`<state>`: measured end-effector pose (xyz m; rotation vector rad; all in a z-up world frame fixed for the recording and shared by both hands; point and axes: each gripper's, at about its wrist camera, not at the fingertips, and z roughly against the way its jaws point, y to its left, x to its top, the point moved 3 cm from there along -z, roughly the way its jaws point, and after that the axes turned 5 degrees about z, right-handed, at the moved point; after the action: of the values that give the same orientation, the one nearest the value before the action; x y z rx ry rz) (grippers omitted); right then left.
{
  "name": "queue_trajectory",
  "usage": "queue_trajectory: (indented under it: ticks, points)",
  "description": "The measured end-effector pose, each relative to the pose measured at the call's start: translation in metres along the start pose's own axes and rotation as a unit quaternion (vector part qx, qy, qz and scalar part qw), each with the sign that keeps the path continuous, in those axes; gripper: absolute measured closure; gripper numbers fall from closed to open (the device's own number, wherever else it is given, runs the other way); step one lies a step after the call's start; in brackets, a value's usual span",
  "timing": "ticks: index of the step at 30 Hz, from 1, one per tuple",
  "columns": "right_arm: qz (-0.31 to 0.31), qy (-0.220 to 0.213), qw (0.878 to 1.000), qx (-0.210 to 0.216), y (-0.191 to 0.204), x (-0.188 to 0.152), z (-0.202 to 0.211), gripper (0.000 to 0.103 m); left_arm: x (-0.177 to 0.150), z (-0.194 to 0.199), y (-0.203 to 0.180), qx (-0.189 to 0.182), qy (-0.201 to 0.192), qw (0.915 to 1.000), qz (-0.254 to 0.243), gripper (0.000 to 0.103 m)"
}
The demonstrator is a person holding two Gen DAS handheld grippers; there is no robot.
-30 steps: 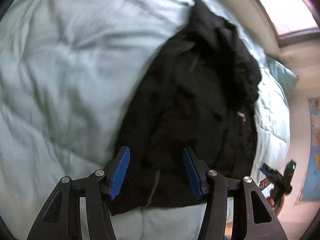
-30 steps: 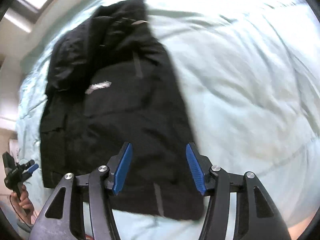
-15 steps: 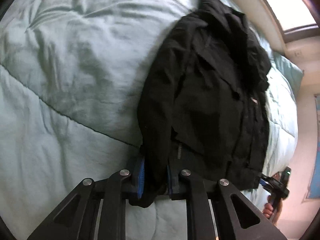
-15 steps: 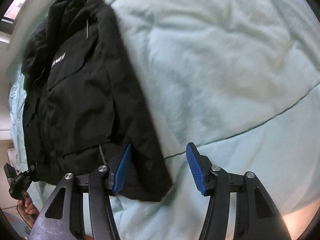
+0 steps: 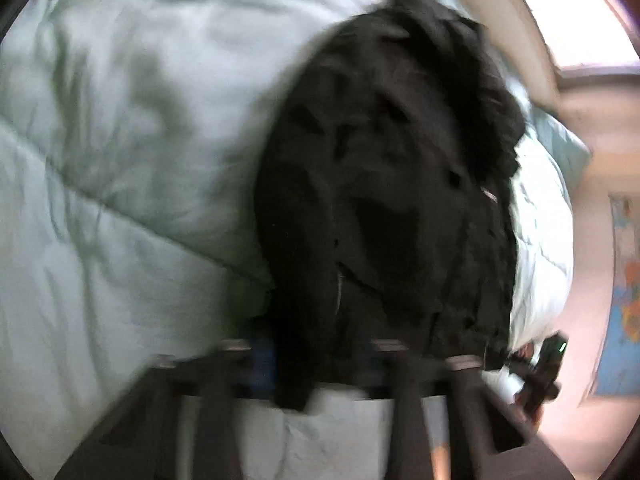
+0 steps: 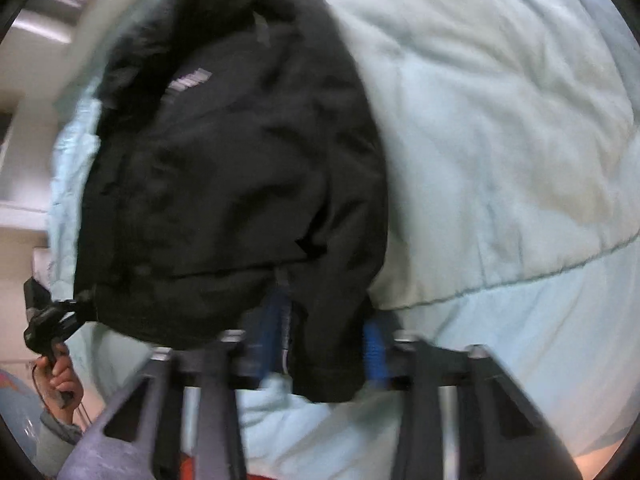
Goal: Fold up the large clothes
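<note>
A large black jacket (image 5: 384,208) lies on a pale green quilt (image 5: 120,200), its hood end far from me. My left gripper (image 5: 316,360) is shut on the jacket's near left hem corner. In the right wrist view the jacket (image 6: 240,168) shows a small white chest logo. My right gripper (image 6: 324,344) is shut on the near right hem corner, with black cloth between the blue pads (image 6: 374,350). Both views are blurred by motion. The hem is lifted off the quilt at both corners.
The quilt (image 6: 500,140) covers the bed on all sides of the jacket. A window (image 5: 576,20) and a wall lie beyond the bed. The other gripper and the hand holding it show at the edge of each view (image 6: 48,320) (image 5: 540,368).
My right gripper has closed on the jacket's right hem corner. My left gripper stays shut on the left corner. Both have lifted the hem and the jacket has bunched toward the hood end.
</note>
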<state>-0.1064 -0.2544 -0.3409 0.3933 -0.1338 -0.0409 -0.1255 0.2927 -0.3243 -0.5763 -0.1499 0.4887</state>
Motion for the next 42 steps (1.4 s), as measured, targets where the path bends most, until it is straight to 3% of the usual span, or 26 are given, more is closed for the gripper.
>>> queue_trajectory:
  ticks: [4,7,10,13,14,15,17,22,28,35,39,42]
  points:
    - [0.028,-0.016,0.999,0.014,0.009,0.004,0.014,0.073,0.0,0.025,-0.022,-0.073,-0.023,0.9969,-0.022,0.087]
    - [0.015,0.018,1.0,0.019,-0.001,0.003,-0.009,0.07,0.005,0.007,-0.021,-0.074,-0.004,0.9972,-0.012,0.082]
    - [-0.02,0.055,0.998,0.038,-0.012,0.005,-0.038,0.063,0.014,-0.021,-0.004,-0.069,0.015,0.9967,0.039,0.076]
    - [-0.043,0.062,0.996,0.043,-0.012,0.006,-0.046,0.064,0.017,-0.032,0.008,-0.059,0.018,0.9959,0.066,0.076]
    - [-0.044,0.056,0.997,0.043,-0.012,0.006,-0.041,0.067,0.016,-0.03,0.006,-0.051,0.014,0.9968,0.059,0.079]
    - [-0.038,0.05,0.997,0.04,-0.01,0.007,-0.035,0.077,0.015,-0.023,-0.001,-0.042,0.007,0.9983,0.041,0.086]
    - [-0.025,0.036,0.998,0.045,-0.003,0.009,-0.019,0.08,0.015,-0.011,-0.011,-0.046,-0.004,0.9988,0.015,0.089]
    - [0.018,-0.005,0.998,0.057,0.02,0.029,0.036,0.084,0.035,0.051,-0.06,-0.11,-0.055,0.9916,-0.038,0.091]
    - [0.038,-0.094,0.991,0.082,0.04,0.1,0.11,0.085,0.091,0.109,-0.115,-0.171,-0.124,0.9751,-0.067,0.091]
    - [0.016,-0.165,0.979,0.117,0.041,0.237,0.153,0.085,0.196,0.124,-0.172,-0.199,-0.171,0.9625,-0.07,0.09]
    - [-0.008,-0.168,0.98,0.105,0.038,0.325,0.128,0.084,0.277,0.092,-0.211,-0.172,-0.183,0.966,-0.062,0.088]
    - [-0.039,-0.142,0.987,0.07,0.032,0.381,0.073,0.082,0.334,0.033,-0.222,-0.099,-0.18,0.9775,-0.049,0.087]
